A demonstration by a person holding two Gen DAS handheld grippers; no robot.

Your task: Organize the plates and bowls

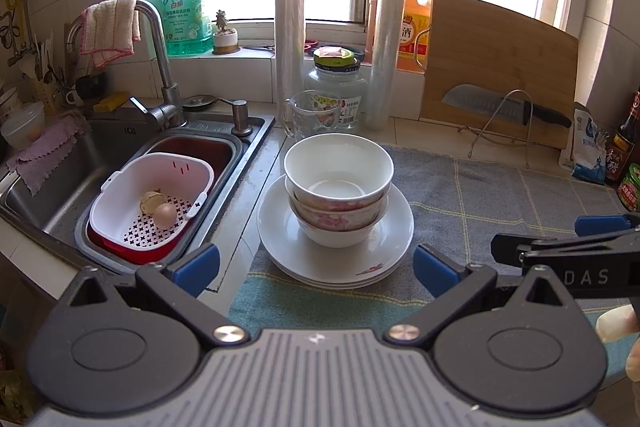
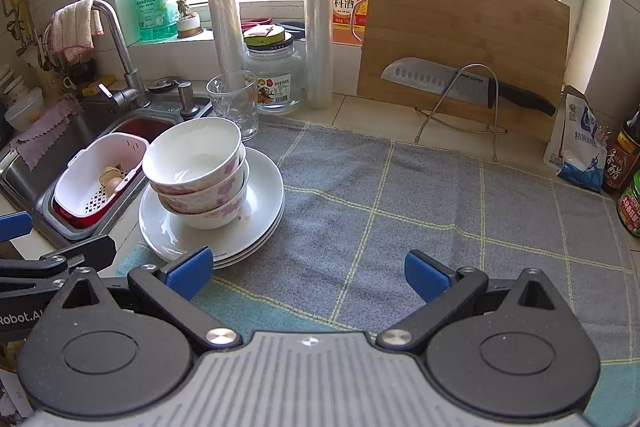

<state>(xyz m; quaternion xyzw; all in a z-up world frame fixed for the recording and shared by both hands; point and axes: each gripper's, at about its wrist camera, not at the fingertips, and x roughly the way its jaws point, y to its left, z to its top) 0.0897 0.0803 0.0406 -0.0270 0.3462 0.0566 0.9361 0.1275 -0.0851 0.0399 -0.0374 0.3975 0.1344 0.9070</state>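
Three white bowls with pink flowers (image 1: 338, 183) sit nested on a stack of white plates (image 1: 280, 239) at the left end of the grey checked cloth (image 1: 500, 195). My left gripper (image 1: 316, 265) is open and empty, just in front of the plates. The bowls (image 2: 196, 171) and plates (image 2: 260, 203) show at the left in the right wrist view. My right gripper (image 2: 308, 273) is open and empty, over the bare cloth (image 2: 400, 207) to the right of the stack.
A sink (image 1: 80, 155) with a white colander (image 1: 152, 203) holding eggs lies left of the stack. A glass cup (image 1: 310, 113), a jar (image 1: 338, 87), film rolls, a cutting board (image 1: 500, 67) with a knife (image 1: 504, 107) and bottles line the back and right.
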